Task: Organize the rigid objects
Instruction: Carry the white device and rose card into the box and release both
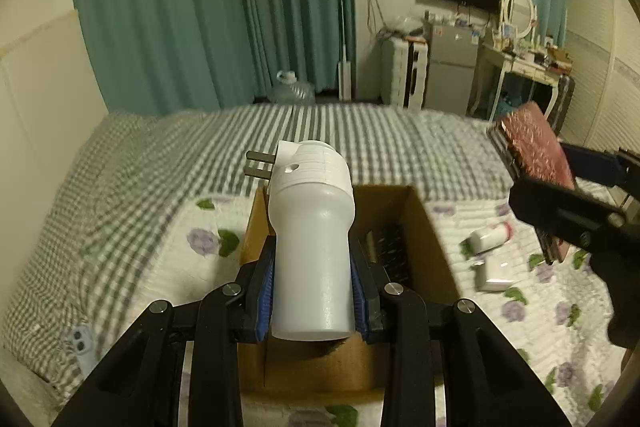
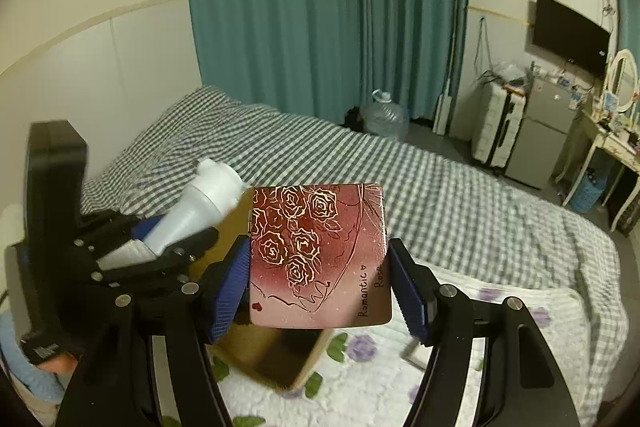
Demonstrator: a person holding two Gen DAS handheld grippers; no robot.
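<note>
Left wrist view: left tongs (image 1: 313,291) clamp white plug-in lamp (image 1: 310,227) at smooth waist, above open cardboard box (image 1: 424,227) on bed; hard plastic, likely light, slippery; prongs exposed

Right wrist view: right tongs (image 2: 320,275) pinch rose-print case (image 2: 318,255) by side edges, just above box; looks stiff, flat, glossy, may slip
</note>
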